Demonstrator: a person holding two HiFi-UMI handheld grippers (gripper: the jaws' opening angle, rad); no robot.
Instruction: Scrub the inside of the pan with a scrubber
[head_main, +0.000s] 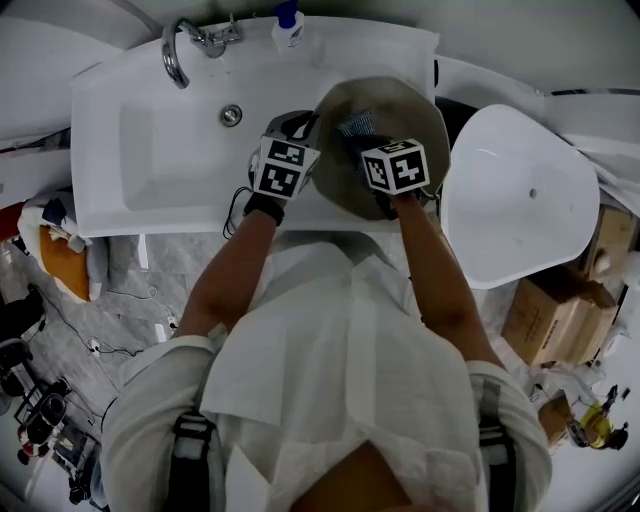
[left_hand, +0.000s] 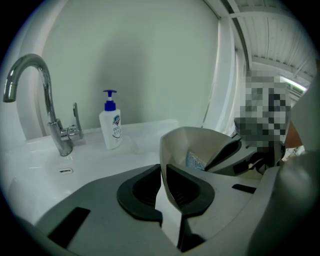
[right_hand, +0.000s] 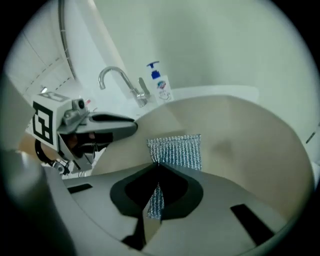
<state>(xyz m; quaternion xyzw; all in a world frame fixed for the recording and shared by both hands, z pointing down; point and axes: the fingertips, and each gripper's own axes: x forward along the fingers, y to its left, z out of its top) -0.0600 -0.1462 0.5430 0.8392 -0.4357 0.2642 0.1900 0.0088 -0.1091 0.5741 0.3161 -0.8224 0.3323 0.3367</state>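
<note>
A beige pan (head_main: 405, 105) is held tilted over the right end of the white sink (head_main: 170, 150). My left gripper (head_main: 303, 128) is shut on the pan's left rim; the thin wall (left_hand: 172, 150) runs between its pads (left_hand: 186, 189). My right gripper (head_main: 362, 138) reaches into the pan and is shut on a silver mesh scrubber (right_hand: 177, 150), which lies against the inner wall (right_hand: 250, 145). The scrubber (left_hand: 196, 161) also shows inside the pan in the left gripper view, next to the right gripper's fingers (left_hand: 235, 152). In the right gripper view the left gripper (right_hand: 102, 125) sits at the pan's left edge.
A chrome faucet (head_main: 185, 45) and a blue-capped soap bottle (head_main: 288, 25) stand at the sink's back edge; the drain (head_main: 231, 115) is mid-basin. A white tub-shaped fixture (head_main: 520, 190) stands to the right, with cardboard boxes (head_main: 550, 315) beside it. Cables and clutter lie on the floor at left.
</note>
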